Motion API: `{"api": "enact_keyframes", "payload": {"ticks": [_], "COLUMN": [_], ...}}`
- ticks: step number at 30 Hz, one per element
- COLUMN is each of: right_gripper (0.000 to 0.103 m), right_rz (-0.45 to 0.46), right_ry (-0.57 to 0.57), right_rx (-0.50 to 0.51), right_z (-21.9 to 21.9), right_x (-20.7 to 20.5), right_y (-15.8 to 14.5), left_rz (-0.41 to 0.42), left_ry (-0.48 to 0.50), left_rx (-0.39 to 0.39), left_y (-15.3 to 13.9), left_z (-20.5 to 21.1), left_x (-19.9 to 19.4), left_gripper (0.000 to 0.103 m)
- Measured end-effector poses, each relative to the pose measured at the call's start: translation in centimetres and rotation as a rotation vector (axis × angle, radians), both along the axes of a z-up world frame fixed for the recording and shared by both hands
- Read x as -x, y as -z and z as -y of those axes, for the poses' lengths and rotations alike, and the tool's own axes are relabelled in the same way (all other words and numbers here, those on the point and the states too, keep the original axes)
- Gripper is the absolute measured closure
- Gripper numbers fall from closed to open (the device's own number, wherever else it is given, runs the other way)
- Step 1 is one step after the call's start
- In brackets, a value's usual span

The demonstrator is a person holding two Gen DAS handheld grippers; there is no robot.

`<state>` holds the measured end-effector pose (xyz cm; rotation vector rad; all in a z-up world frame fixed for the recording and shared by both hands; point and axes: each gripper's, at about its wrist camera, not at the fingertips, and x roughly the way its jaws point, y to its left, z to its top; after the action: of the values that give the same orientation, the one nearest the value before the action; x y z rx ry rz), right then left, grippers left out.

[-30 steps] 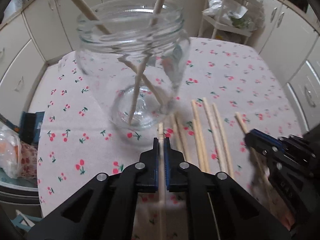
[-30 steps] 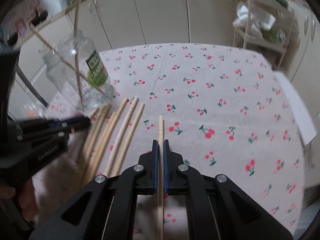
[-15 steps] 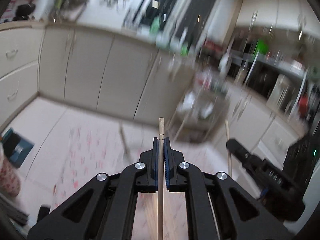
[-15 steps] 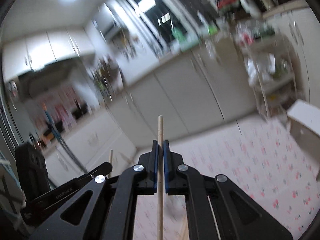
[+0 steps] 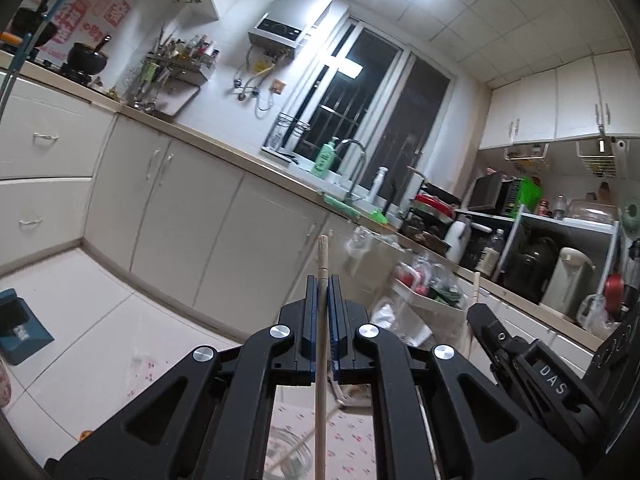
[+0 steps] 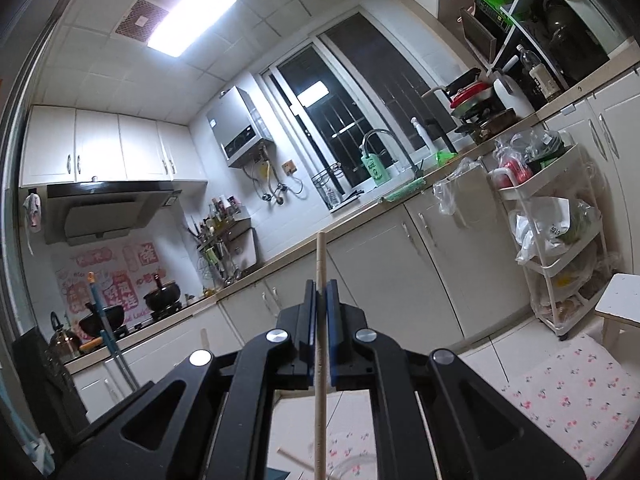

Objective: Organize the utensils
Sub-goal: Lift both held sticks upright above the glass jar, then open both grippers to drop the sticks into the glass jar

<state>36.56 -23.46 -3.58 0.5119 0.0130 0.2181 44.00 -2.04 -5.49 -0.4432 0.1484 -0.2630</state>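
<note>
Claws raised | left claw [image 5: 321,280] pinches chopstick [image 5: 321,256] | right claw [image 6: 319,284] pinches second chopstick [image 6: 320,256]

You stood in a home kitchen: cream base cabinets [image 5: 224,216] ran under a counter with a sink faucet [image 5: 356,160], a wall-mounted water heater [image 5: 288,20], a range hood [image 6: 108,208] and a stove pot [image 6: 162,296].

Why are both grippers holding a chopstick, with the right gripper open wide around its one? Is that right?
Not quite. Both hold a chopstick, but the right gripper is not open wide: the right wrist view shows it shut tight on its chopstick, which pokes up past the tips. The left gripper grips its chopstick the same way.
</note>
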Motion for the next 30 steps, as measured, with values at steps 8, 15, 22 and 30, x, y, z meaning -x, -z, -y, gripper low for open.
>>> {"api": "enact_keyframes", "payload": {"ticks": [8,15,22,30], "right_gripper": [0.097,0.097,0.097,0.097], "right_rz": [-0.017,-0.007,-0.013,-0.045], "right_ry": [-0.009,-0.002,0.003,-0.004], "right_rx": [0.014,0.046,0.059,0.065], "right_z": [-0.8,-1.9,-2.4,-2.6], "right_x": [-3.7,-5.7,-6.5,-5.9], "right_y": [2.7,4.6,6.7,8.5], "left_rz": [0.005,0.050,0.039,0.000], "left_ry": [-0.077,-0.122,-0.134,-0.127], "left_rx": [0.024,-0.036,-0.080,-0.098], "left_y": [1.9,3.2,5.1,6.9], "left_z": [-0.7,0.8,1.8,1.8], "left_x": [-4.1,-5.1,-5.6,-5.3], "left_gripper": [0.098,0.098,0.098,0.098]}}
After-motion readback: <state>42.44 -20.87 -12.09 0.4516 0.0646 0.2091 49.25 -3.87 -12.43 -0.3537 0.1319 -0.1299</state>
